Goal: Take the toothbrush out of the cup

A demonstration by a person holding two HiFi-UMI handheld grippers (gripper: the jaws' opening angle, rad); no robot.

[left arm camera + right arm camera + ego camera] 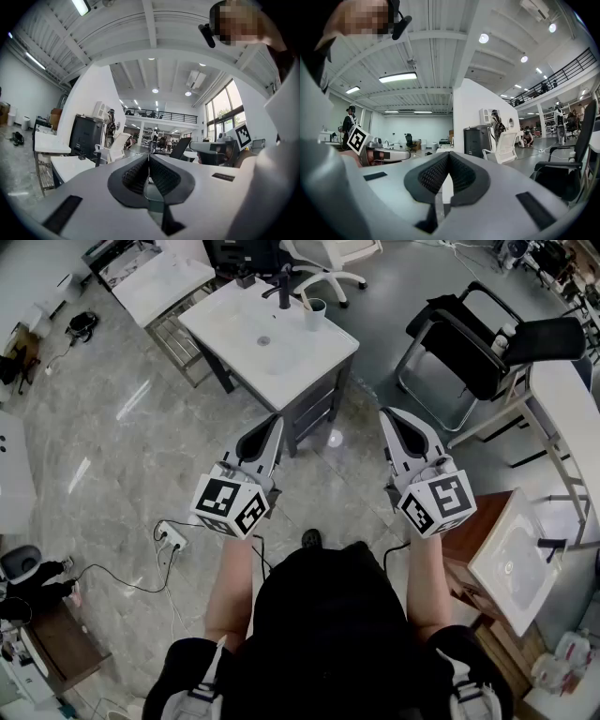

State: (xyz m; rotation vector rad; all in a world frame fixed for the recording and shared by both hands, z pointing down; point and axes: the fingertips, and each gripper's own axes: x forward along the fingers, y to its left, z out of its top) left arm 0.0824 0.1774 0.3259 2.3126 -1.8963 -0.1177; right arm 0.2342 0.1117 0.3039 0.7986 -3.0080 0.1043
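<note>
The cup [315, 313] is small and pale green. It stands upright on the far right corner of the white washbasin top [319, 357], just to the right of the black tap [282, 289]. The toothbrush [306, 301] is inside the cup. Only a thin light handle shows, and it leans over the rim toward the tap. It is too small to tell its head or its bristles.

Both grippers are well apart from the cup, on the near side of the dark cabinet [314, 409] that carries the basin. They are held over the grey polished floor [112, 456] and point forward. The left gripper [274, 420] has its jaws pressed together, with the ribbed black pads meeting at the tips and nothing between them. The right gripper [387, 414] is the same: its jaws are together and it holds nothing.

A black folding chair [483, 348] stands to the right of the basin. A white power strip [171, 537] with a cable lies on the floor near the left gripper
</note>
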